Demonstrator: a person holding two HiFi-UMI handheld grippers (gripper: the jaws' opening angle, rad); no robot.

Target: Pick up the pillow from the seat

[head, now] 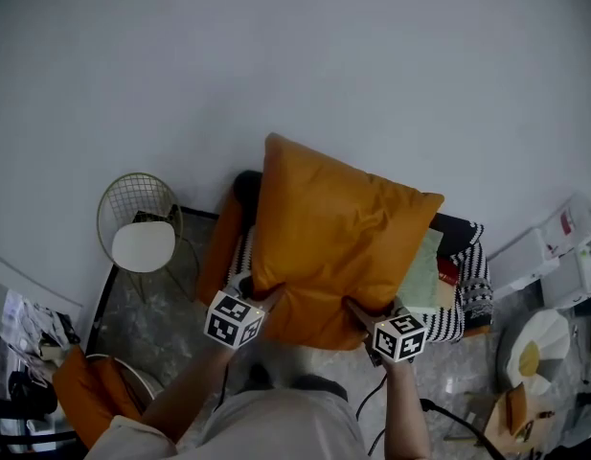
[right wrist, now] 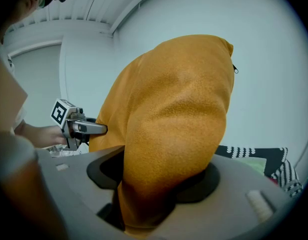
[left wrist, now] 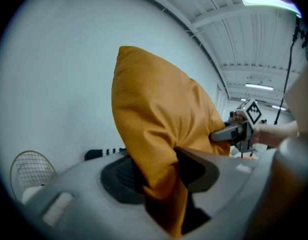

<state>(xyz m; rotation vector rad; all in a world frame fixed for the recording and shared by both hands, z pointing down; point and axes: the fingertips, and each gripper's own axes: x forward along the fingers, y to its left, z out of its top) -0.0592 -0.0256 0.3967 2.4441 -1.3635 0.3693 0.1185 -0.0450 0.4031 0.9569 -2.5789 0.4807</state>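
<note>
A large orange pillow (head: 333,247) hangs in the air above the seat (head: 458,295), held by its near edge at two corners. My left gripper (head: 264,300) is shut on the pillow's near left corner; in the left gripper view the orange fabric (left wrist: 154,134) is pinched between both pads. My right gripper (head: 364,316) is shut on the near right corner, and the right gripper view shows the pillow (right wrist: 173,124) bulging up out of the jaws. Each gripper view also catches the other gripper, the right one (left wrist: 228,133) and the left one (right wrist: 94,129), at the pillow's far side.
The seat carries a black-and-white patterned throw (head: 467,290) and a second orange cushion (head: 218,247) at its left end. A wire-frame chair with a white seat (head: 140,228) stands to the left. White boxes (head: 554,257) and clutter sit at the right; a pale wall lies behind.
</note>
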